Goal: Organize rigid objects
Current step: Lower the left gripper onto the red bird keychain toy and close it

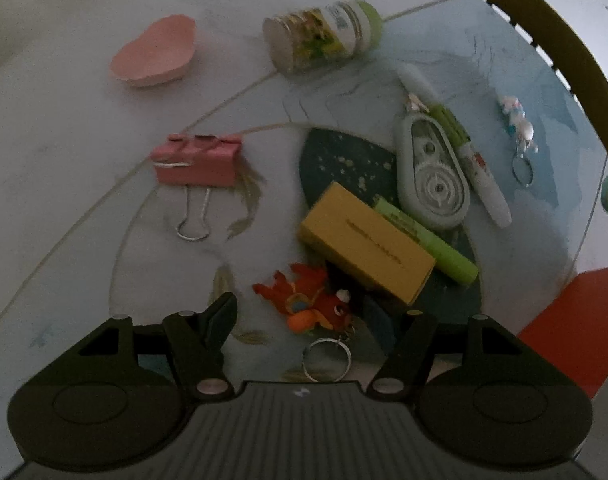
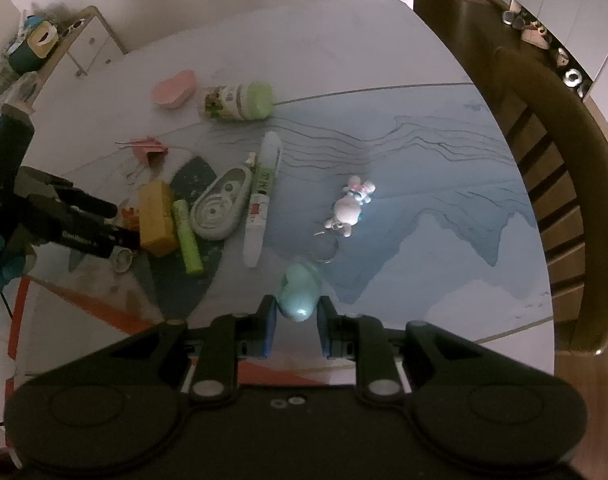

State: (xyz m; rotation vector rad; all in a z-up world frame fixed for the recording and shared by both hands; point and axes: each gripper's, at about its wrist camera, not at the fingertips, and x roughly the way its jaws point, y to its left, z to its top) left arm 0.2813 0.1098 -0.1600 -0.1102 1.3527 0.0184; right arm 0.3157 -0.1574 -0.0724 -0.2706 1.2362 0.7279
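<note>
On the counter [image 2: 384, 80] | teal egg-shaped object [image 2: 299, 294] is being gripped by right tool [image 2: 296, 320] | left tool [image 1: 320, 320] is being held wide over fish keychain [image 1: 308, 306] | labels unreadable

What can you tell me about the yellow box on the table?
The yellow rectangular cardboard box looks closed, with a thin dark line of print along its top face. It lies flat and slanted, partly on a dark green speckled leaf-shaped mat. A lime green marker lies right against its far side, and an orange fish keyring sits by its near corner.
</note>
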